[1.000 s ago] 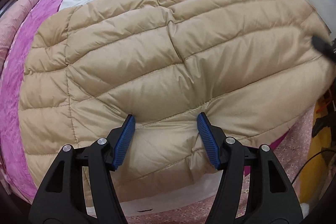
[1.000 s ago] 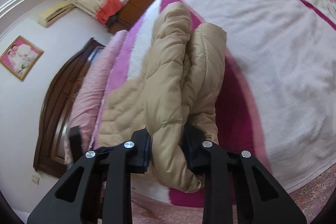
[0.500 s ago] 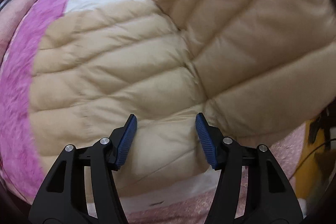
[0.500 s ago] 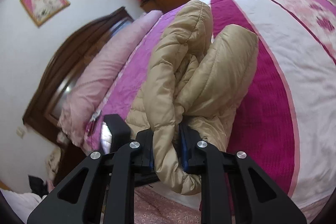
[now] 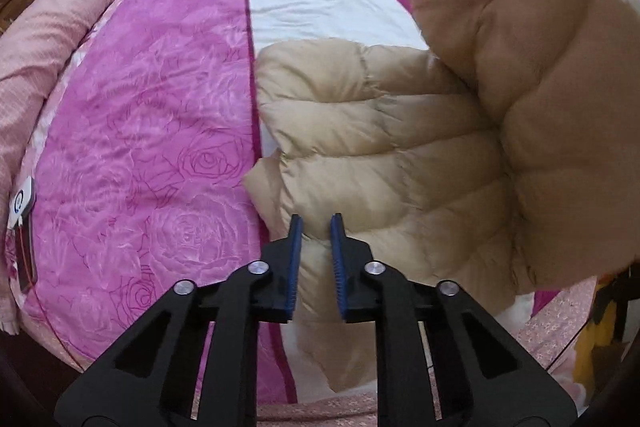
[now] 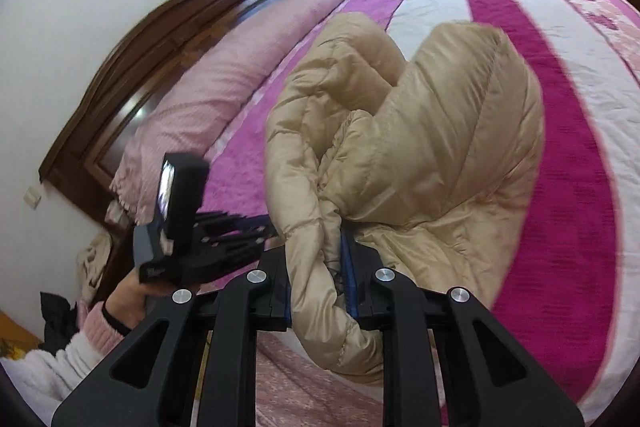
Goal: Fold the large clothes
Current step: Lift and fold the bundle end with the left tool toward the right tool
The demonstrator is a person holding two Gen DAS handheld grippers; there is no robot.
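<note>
Mid-fold: both claws, left (image 5: pixel 316 223) just closing and right (image 6: pixel 316 247), pinch the jacket (image 5: pixel 380 147); next, lay it flat on the bed (image 5: pixel 140 107).

The left tongs (image 5: pixel 316 223) angle steeply downward, and their blue-padded jaws have just been closing to a narrow gap with a fold of padded fabric between the pads. The right tongs (image 6: pixel 316 247) tilt down less steeply, jaws clamped on a thick roll of the same fabric. In the right wrist view, the person's left hand (image 6: pixel 128 297), in a pink cuff, grips the left tool's handle.
</note>
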